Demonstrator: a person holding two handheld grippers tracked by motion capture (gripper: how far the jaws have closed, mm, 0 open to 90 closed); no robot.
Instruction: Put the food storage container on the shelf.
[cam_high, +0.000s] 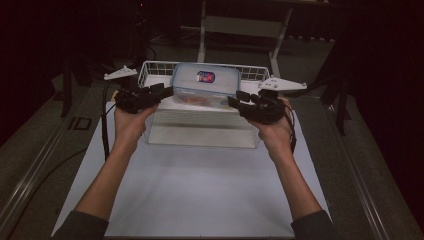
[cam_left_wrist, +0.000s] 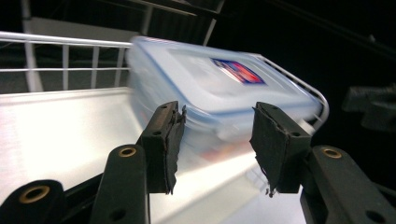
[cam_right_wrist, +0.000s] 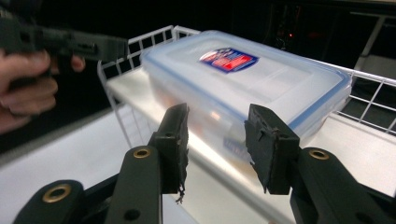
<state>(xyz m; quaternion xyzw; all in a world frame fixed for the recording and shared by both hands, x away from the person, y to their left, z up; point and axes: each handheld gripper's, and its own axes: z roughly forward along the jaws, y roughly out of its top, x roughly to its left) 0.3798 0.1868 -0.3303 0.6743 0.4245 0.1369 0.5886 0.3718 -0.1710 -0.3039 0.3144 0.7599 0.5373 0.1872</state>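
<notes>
Both tools agape beside lidded box (cam_high: 205, 83) atop wire basket (cam_high: 150, 70).

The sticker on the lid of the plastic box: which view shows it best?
The right gripper view: the sticker sits sharp and fairly large on the box lid, its red and blue areas distinct. The left gripper view shows it motion-blurred and foreshortened. The high view shows it whole but tiny; no text is readable.
</notes>
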